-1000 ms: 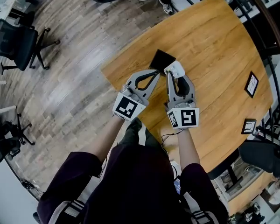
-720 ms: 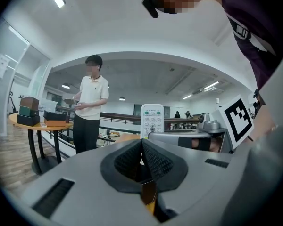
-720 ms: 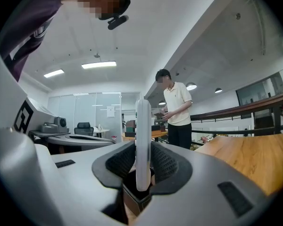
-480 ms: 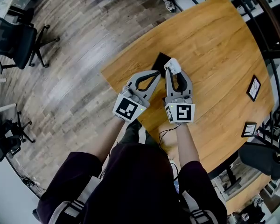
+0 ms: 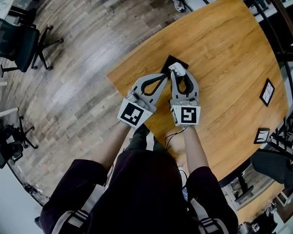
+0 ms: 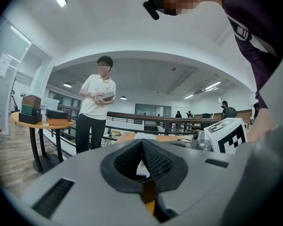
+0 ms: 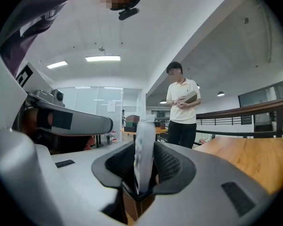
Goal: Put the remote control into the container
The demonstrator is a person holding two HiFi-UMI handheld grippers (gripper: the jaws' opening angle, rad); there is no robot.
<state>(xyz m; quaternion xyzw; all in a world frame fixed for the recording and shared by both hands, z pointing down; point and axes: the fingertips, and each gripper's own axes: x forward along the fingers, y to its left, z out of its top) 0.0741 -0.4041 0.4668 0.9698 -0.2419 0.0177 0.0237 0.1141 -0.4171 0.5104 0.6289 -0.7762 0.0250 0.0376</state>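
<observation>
The wooden table (image 5: 224, 57) fills the upper right of the head view, and the black container (image 5: 174, 61) sits near its left edge, a dark flat-looking square set corner-on to the person. Its near side is covered by the tips of both grippers, so how deep it is cannot be told. The right gripper (image 5: 179, 78) points away from the person and straight at the container. Its jaws are clenched on the remote control (image 7: 144, 149), a slim white slab that stands on edge between the pads in the right gripper view. The remote's long axis runs out along the jaws, and its free end already reaches over the container's near edge. The container therefore lies directly ahead of and below the held remote, not off to either side. The coming move looks like a short forward-and-down carry along that same axis before the pads let go. The left gripper (image 6: 142, 147) is just beside the right one, angled in toward the same near corner. Its jaws are pressed together on nothing, so the right hand is plainly the working one.
</observation>
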